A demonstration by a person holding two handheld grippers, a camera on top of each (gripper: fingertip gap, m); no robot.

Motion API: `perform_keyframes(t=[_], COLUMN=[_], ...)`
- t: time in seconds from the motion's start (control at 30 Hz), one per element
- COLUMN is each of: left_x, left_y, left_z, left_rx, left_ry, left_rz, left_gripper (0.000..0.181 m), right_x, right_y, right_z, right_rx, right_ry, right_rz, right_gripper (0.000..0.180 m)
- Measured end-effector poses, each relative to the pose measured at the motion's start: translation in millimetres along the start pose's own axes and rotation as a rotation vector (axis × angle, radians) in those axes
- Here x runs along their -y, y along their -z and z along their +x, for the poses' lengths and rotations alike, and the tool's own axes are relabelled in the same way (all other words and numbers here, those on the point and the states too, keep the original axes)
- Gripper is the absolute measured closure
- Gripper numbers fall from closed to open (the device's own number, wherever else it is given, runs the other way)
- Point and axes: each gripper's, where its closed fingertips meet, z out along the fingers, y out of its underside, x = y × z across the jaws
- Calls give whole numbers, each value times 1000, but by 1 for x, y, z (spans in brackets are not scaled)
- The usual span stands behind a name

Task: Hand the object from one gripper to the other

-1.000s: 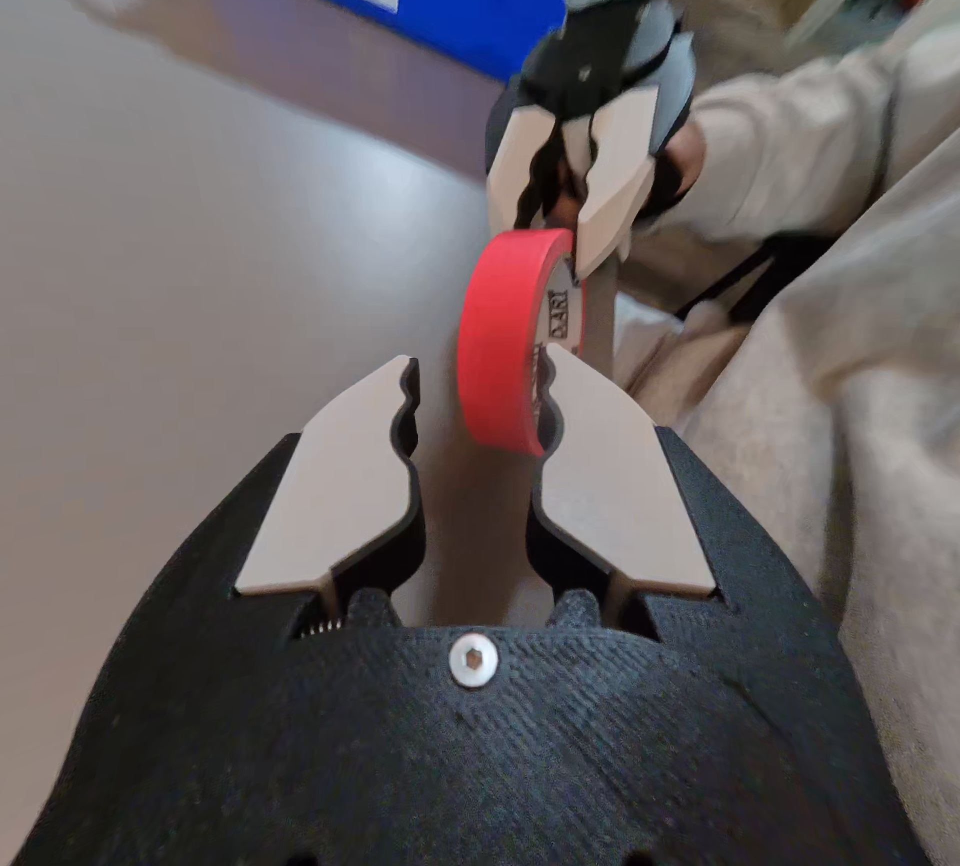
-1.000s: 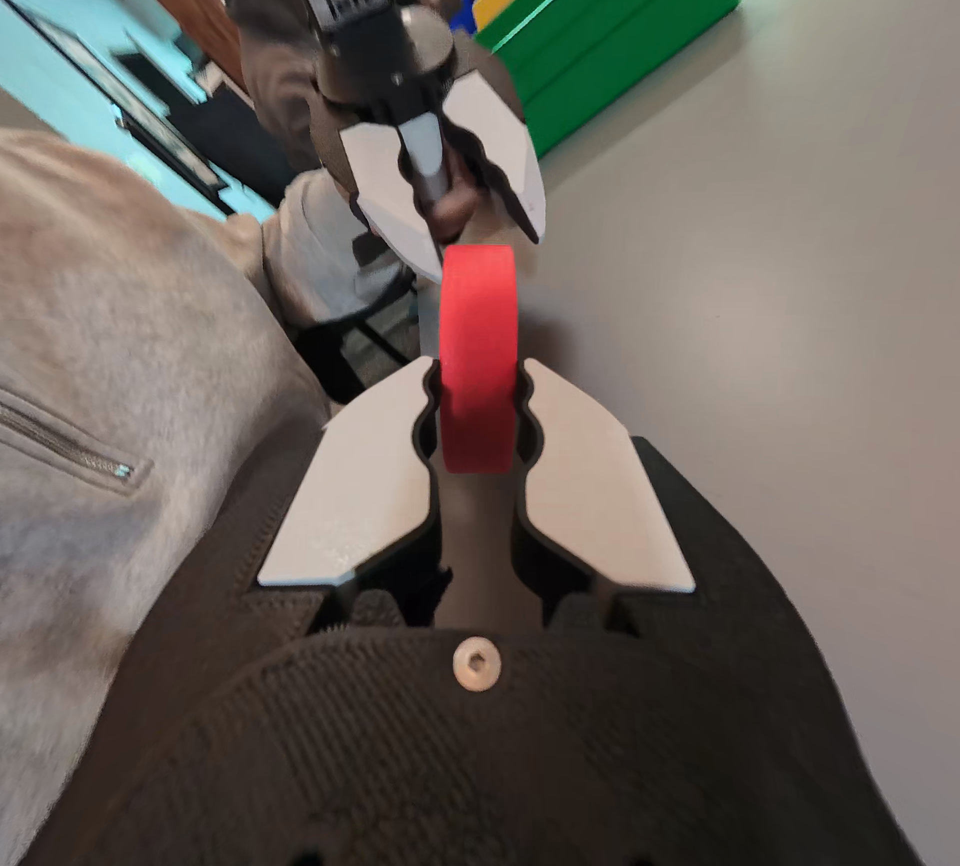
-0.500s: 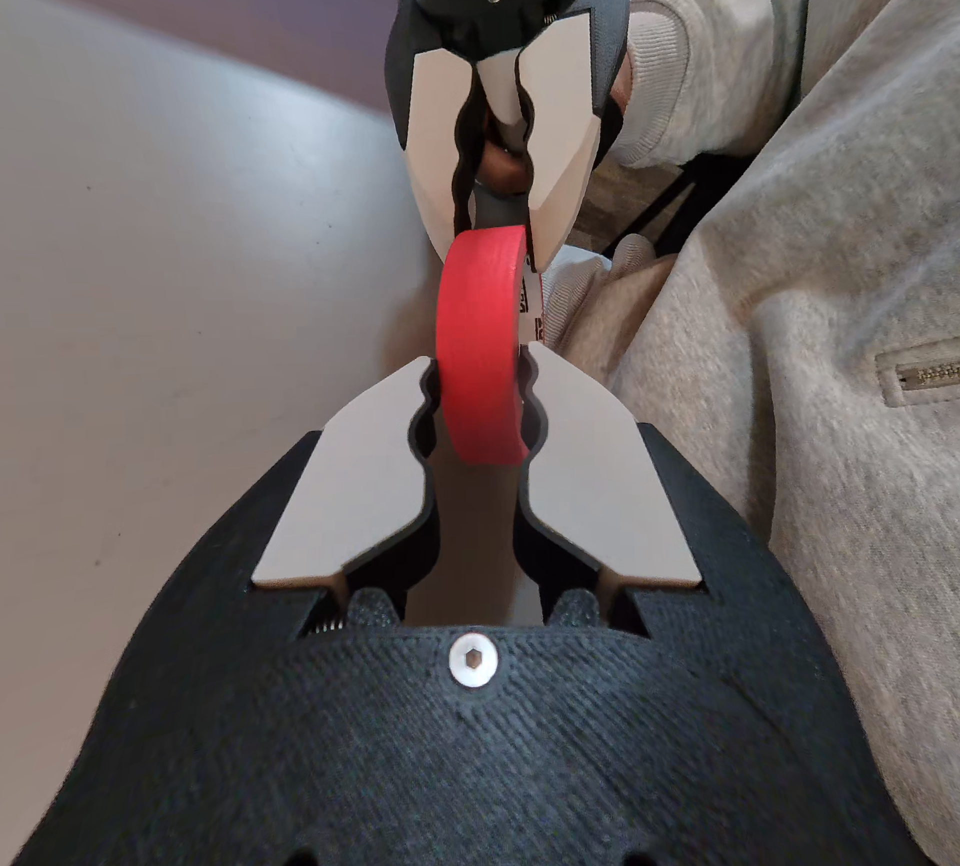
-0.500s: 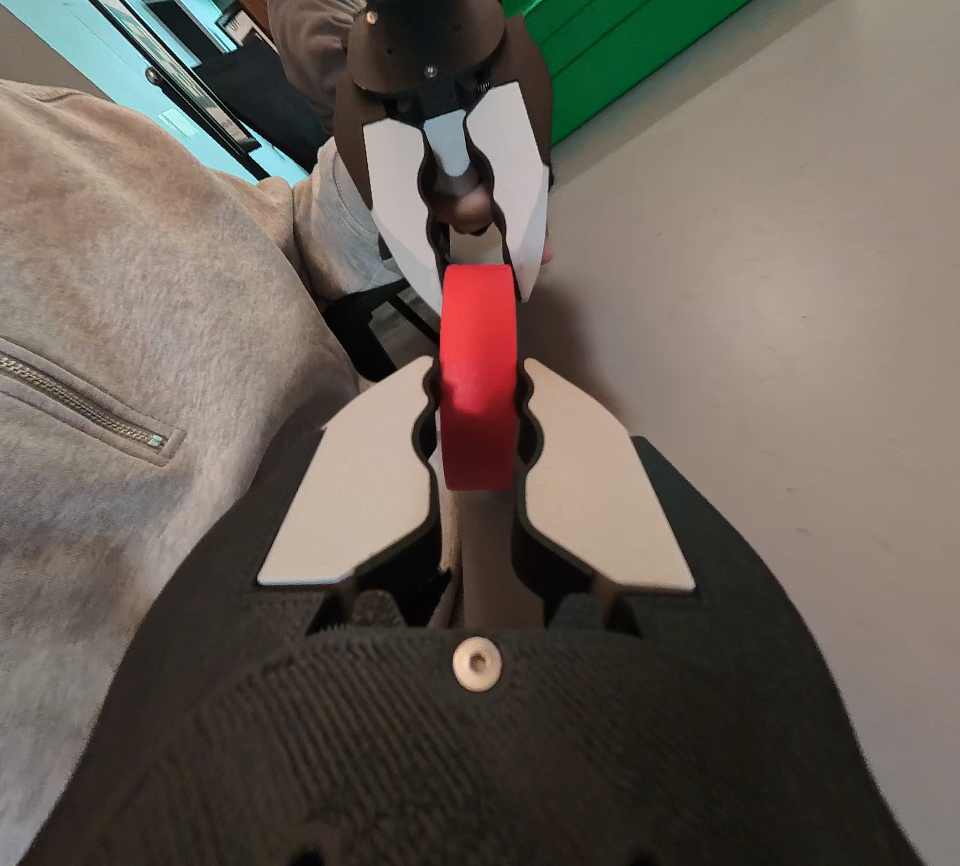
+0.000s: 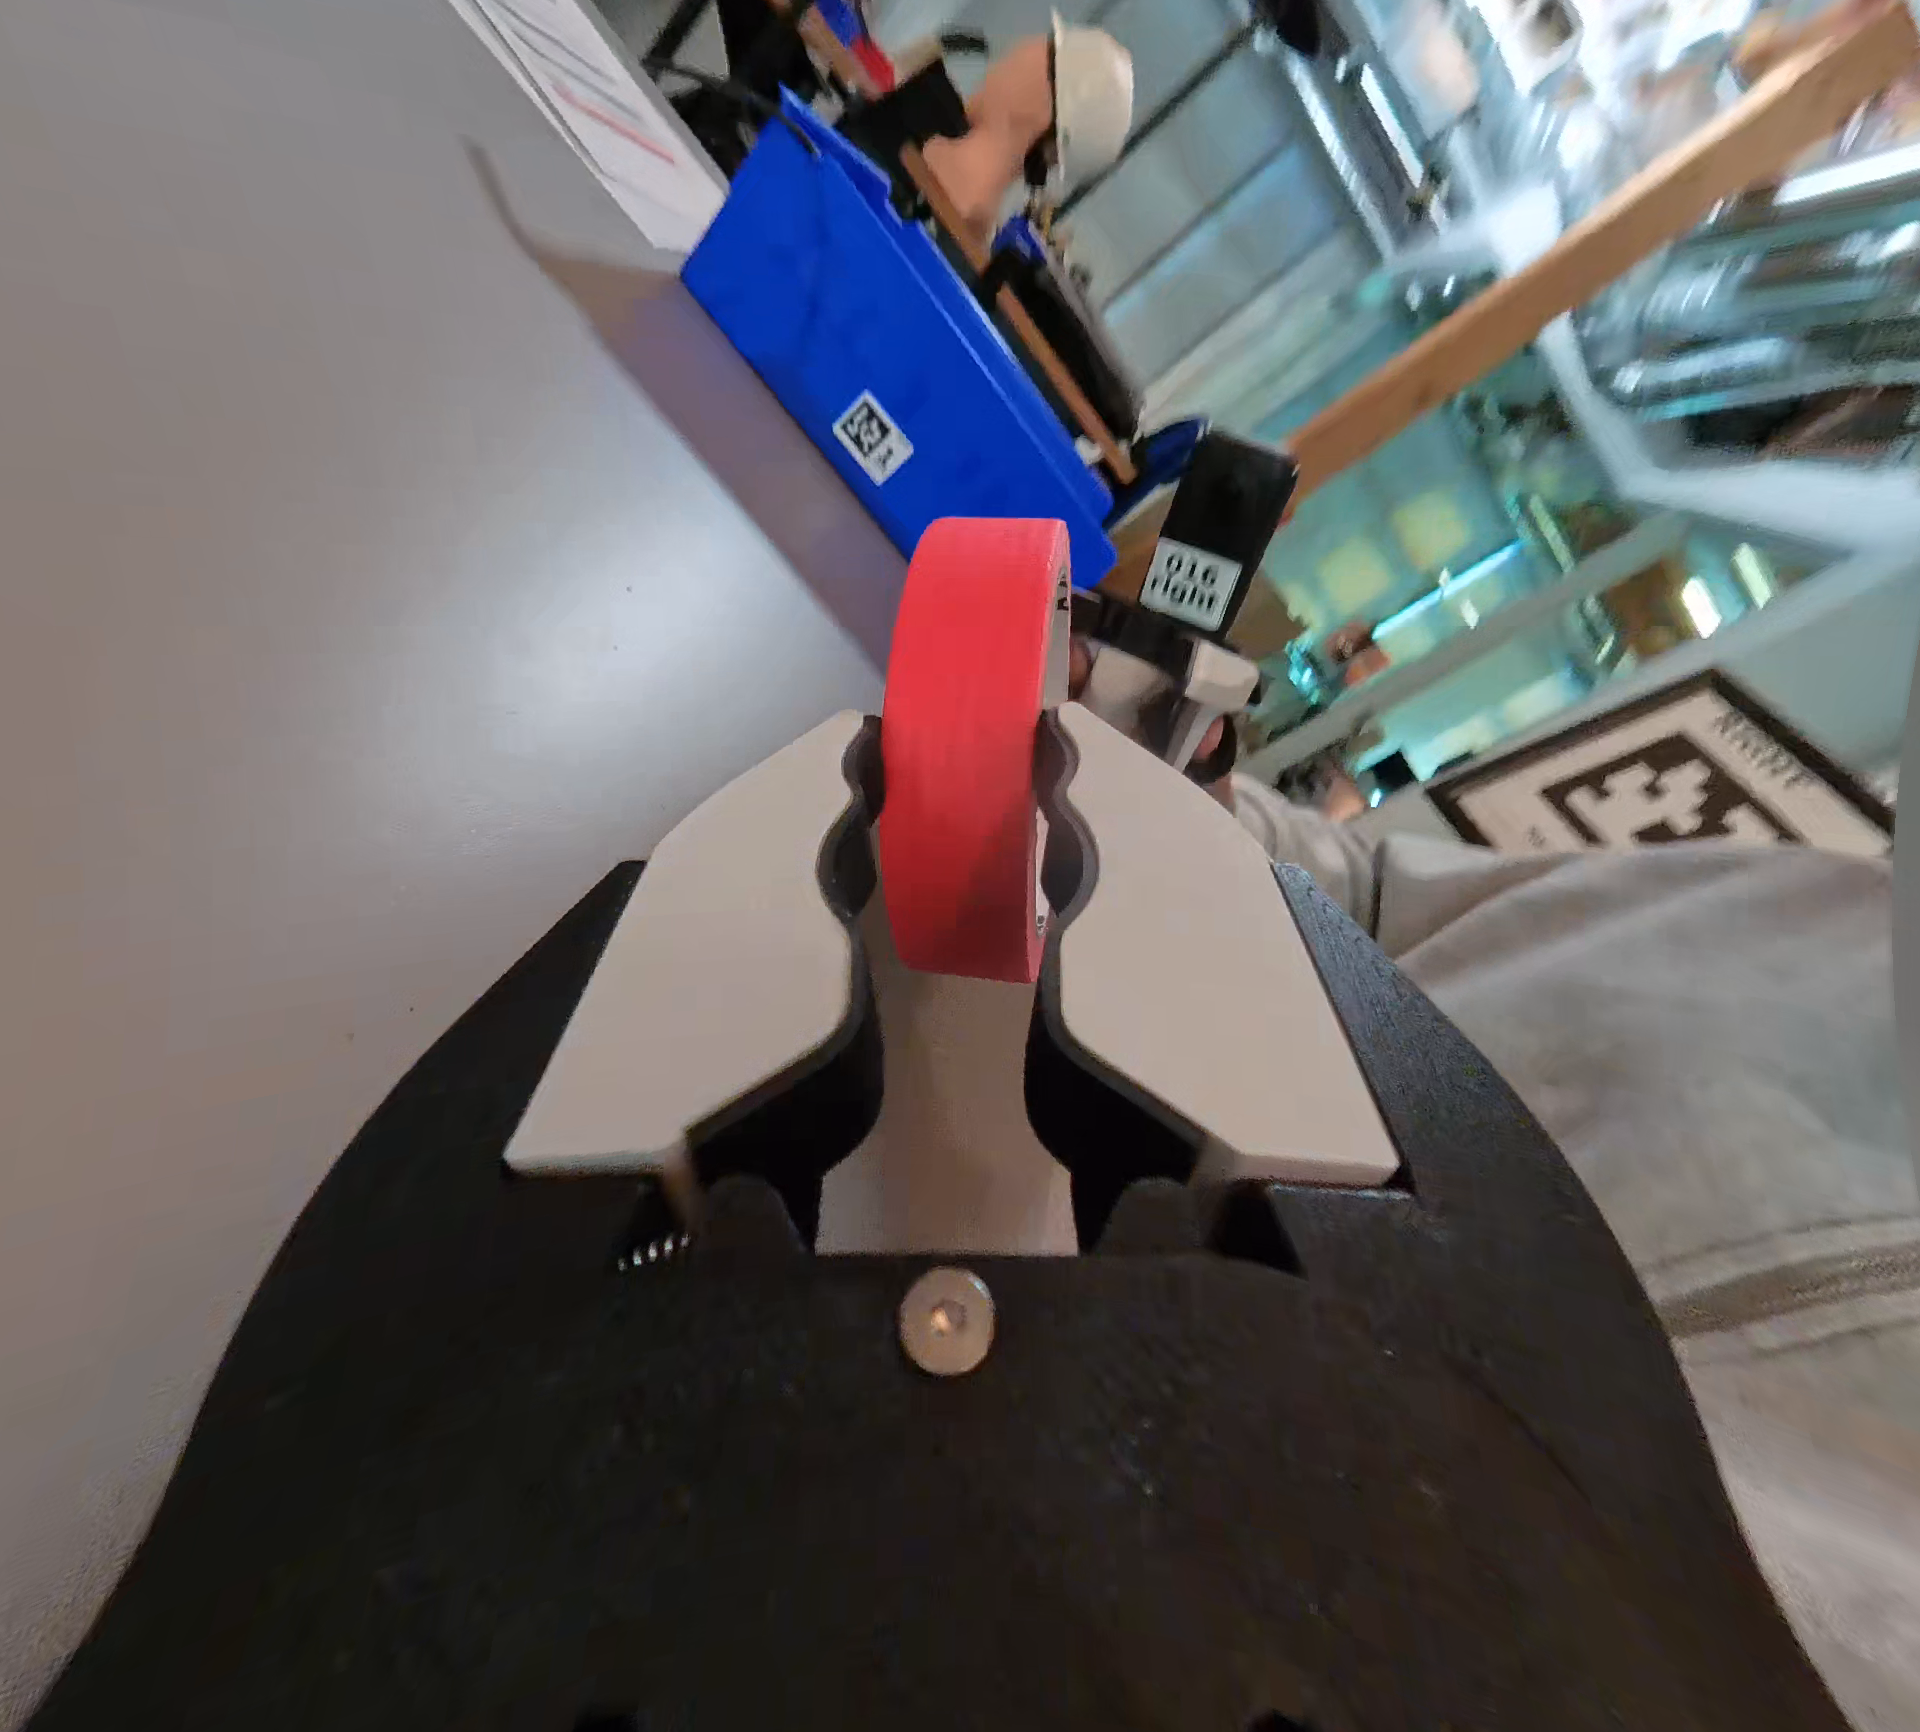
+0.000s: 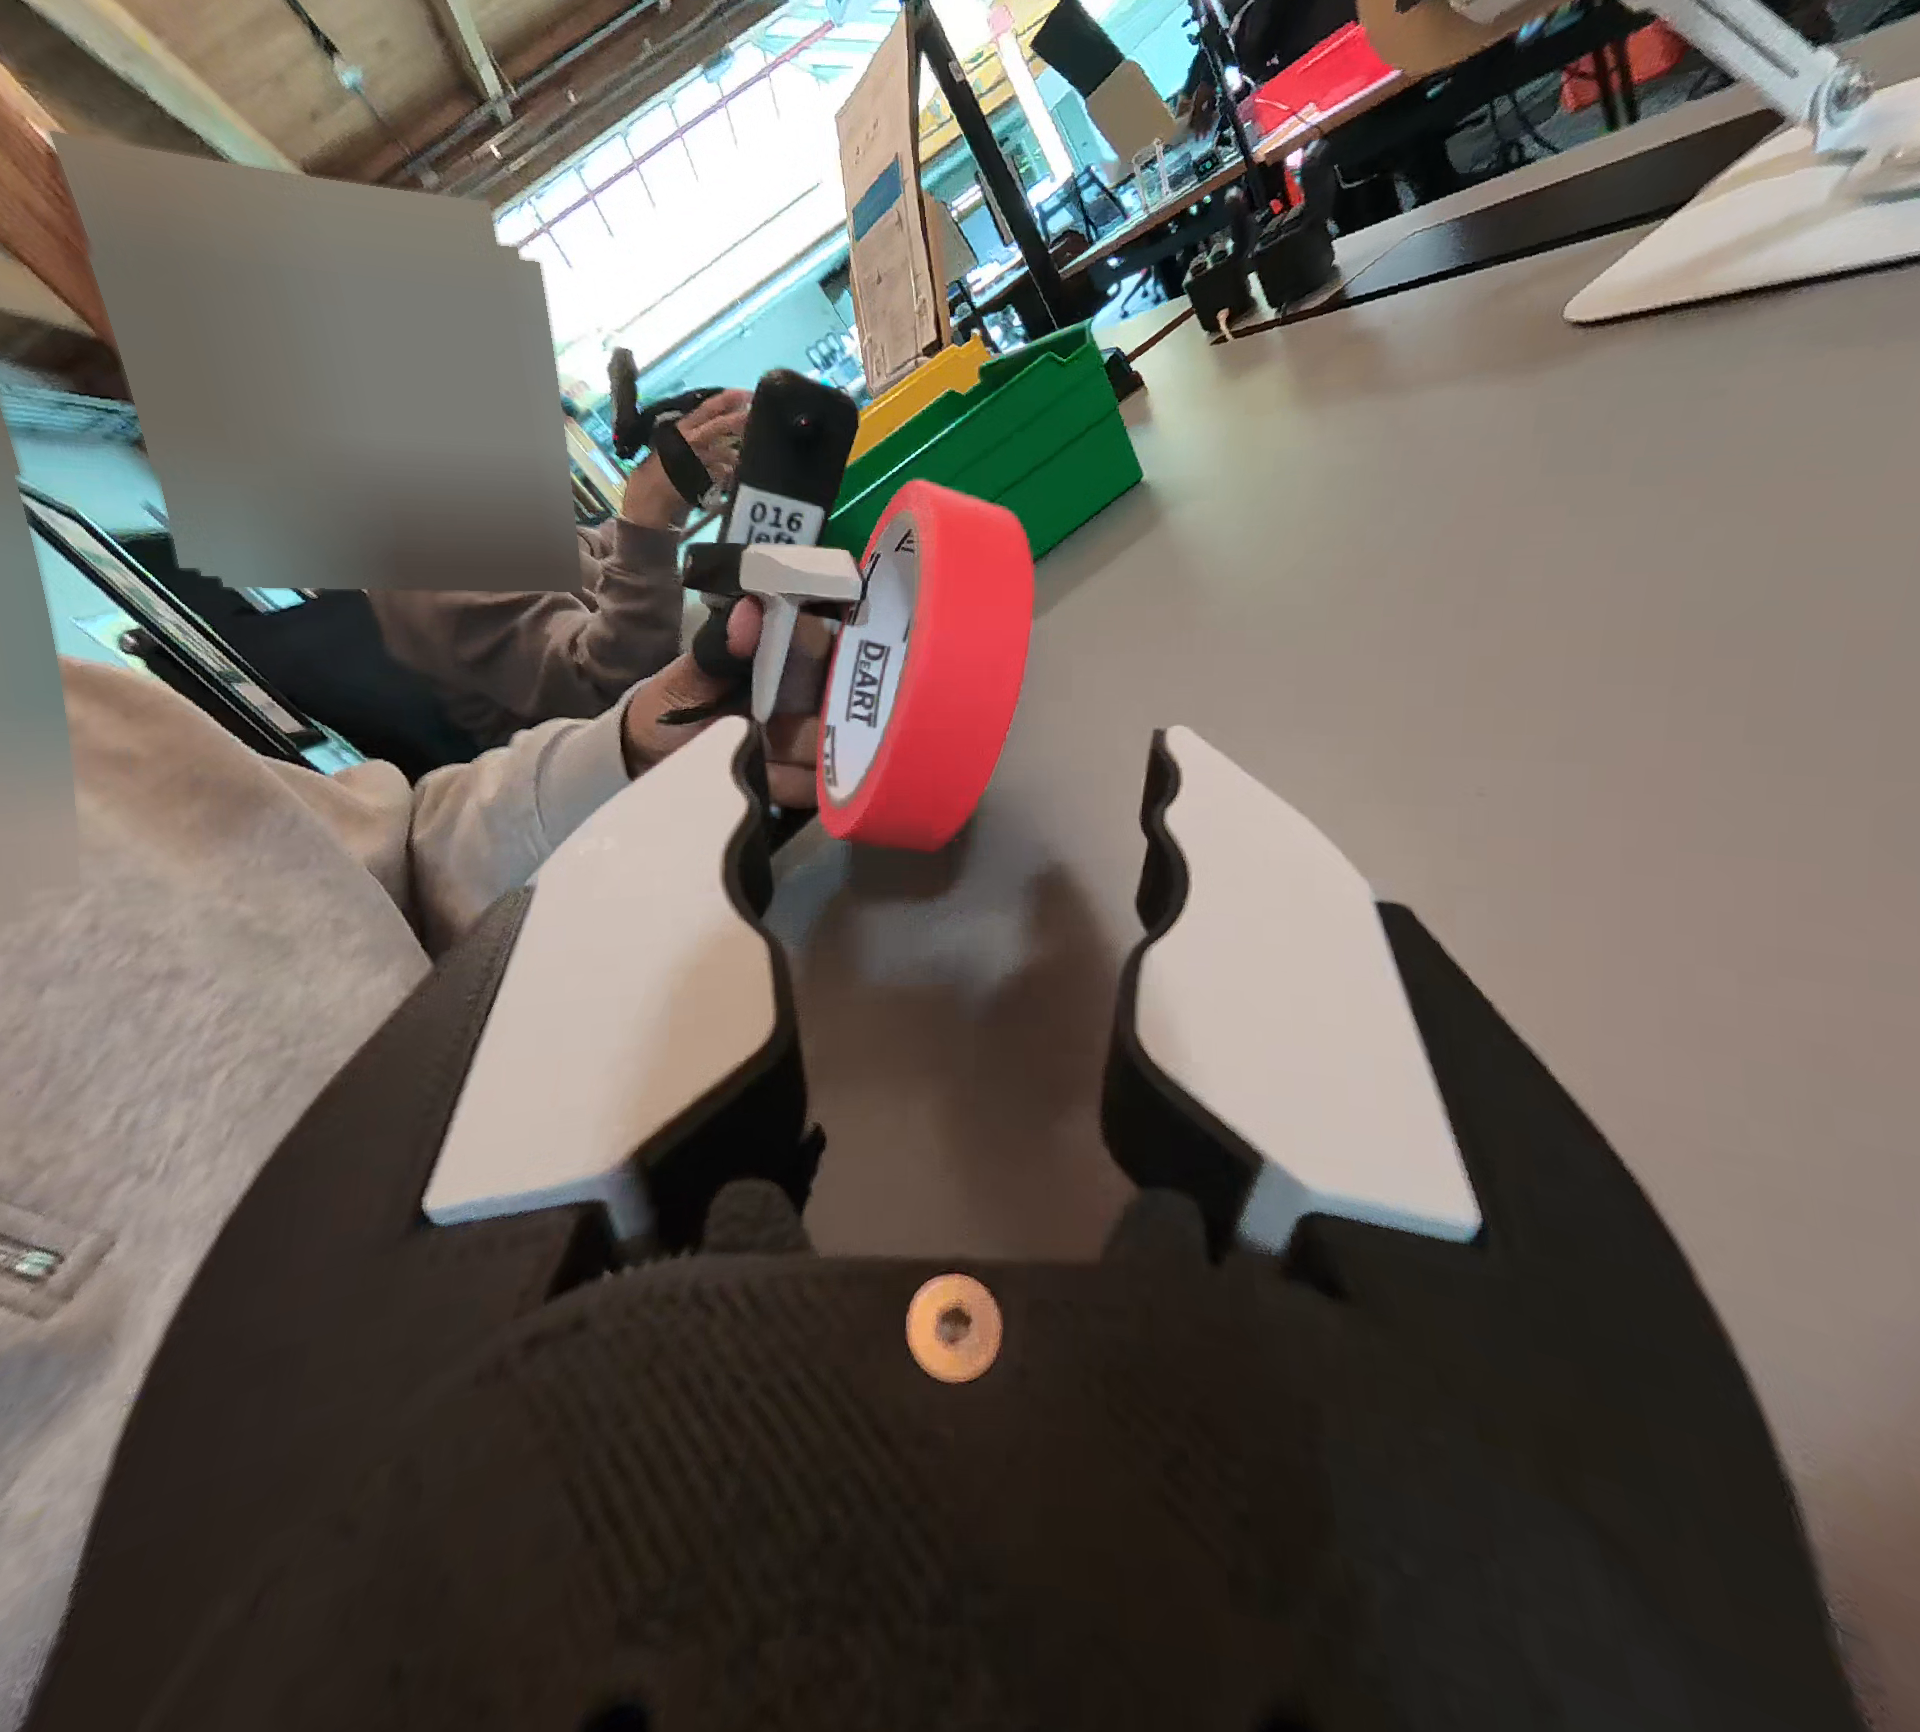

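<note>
A red tape roll [image 5: 971,747] stands on edge between the fingers of my left gripper [image 5: 956,726], which is shut on it above the grey table [image 5: 312,539]. In the right wrist view my right gripper [image 6: 954,737] is open and empty. The tape [image 6: 945,643] hangs just in front of its fingertips, held from the left side by the left gripper [image 6: 847,596], and its white core faces the person. In the left wrist view a finger [image 5: 1210,680] of the right gripper shows just behind the tape.
A blue bin [image 5: 883,394] stands on the table beyond the tape, with papers [image 5: 520,20] farther back. A green bin [image 6: 997,435] and a yellow bin [image 6: 925,389] stand at the table's far side. A white monitor stand [image 6: 1745,228] is at the back right. The person's grey sleeve [image 6: 499,809] lies to the left. Across from one pair of fingers to the other is roughly 11 centimeters.
The left gripper closed on the tape while the right one still held it. The right gripper has since opened and let go, and the two have drawn apart and turned.
</note>
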Motion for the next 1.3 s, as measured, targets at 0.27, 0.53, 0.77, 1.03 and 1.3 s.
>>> perform_keyframes(t=[0.27, 0.53, 0.77, 1.03, 1.3], left_x=[0, -17, -22, -15, -26], left_y=[-10, -24, -27, -20, -27], left_z=[13, 23, 20, 7, 13], left_rx=[-39, -70, -82, -15, -68], left_ry=[38, 56, 86, 64, -2], left_rz=[140, 120, 89, 124, 52], left_gripper=[153, 153, 152, 132, 134], right_x=[-14, -20, -17, -8, 4], right_y=[-10, -9, -8, -1, 4], right_z=[-4, -18, -16, -9, -14], right_rx=[77, 161, 164, 96, 169], right_ry=[-158, -175, -222, -133, -199], right_rz=[-29, -81, -78, -71, -17], right_gripper=[120, 150, 151, 151, 151])
